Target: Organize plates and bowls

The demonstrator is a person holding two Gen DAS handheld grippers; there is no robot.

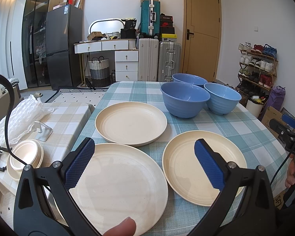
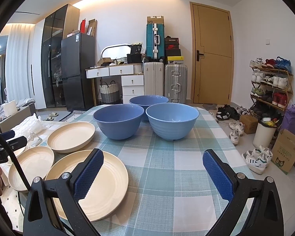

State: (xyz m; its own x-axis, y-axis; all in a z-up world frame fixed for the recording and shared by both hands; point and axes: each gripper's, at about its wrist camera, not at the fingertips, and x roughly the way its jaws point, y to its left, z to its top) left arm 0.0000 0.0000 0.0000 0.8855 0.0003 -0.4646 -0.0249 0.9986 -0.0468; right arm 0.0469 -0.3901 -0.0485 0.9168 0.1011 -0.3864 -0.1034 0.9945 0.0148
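Note:
Three cream plates lie on the checked tablecloth: a near-left plate (image 1: 118,188), a near-right plate (image 1: 184,169) and a far plate (image 1: 130,123). Three blue bowls stand behind them: left bowl (image 1: 183,99), right bowl (image 1: 222,98), back bowl (image 1: 188,79). My left gripper (image 1: 144,163) is open and empty, above the two near plates. My right gripper (image 2: 153,174) is open and empty, above bare cloth right of a plate (image 2: 100,181), with the bowls (image 2: 119,121) (image 2: 172,120) ahead.
A lower side table (image 1: 64,118) at the left holds stacked cream dishes (image 1: 25,158), a metal stand (image 1: 44,132) and bubble wrap (image 1: 19,118). The table's right edge drops to a floor with shoes (image 2: 255,159) and boxes (image 2: 285,153).

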